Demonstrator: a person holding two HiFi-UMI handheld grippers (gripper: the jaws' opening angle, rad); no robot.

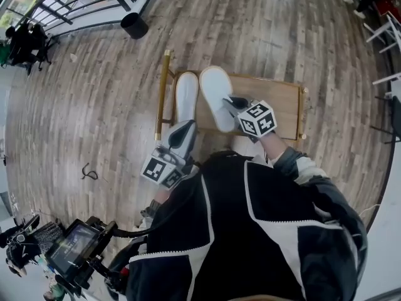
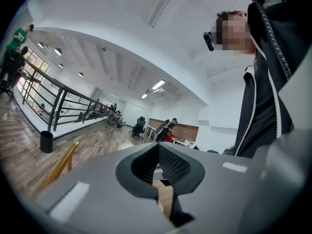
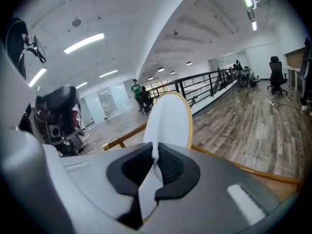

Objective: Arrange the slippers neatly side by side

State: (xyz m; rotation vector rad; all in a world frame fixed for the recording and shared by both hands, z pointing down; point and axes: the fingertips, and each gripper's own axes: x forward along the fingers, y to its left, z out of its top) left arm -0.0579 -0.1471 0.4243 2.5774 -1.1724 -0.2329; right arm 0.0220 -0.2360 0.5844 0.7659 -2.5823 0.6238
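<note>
At upper centre, the left tool [image 2: 158, 167] is clamped on the left slipper [image 1: 187, 96] and the right tool [image 3: 155, 167] on the right slipper [image 1: 215, 96], both on the tabletop [image 1: 276, 102]; such thin heel pinches could slip, leaving the pair skewed.

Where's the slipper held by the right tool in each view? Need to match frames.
Head view: slipper at centre on the wooden table, near end clamped in the right tool.
Left gripper view: cannot tell; a pale tip above the left tool may be either slipper.
Right gripper view: centre, rising from between the jaws.
Shared landmark: black railing, in all three.
</note>
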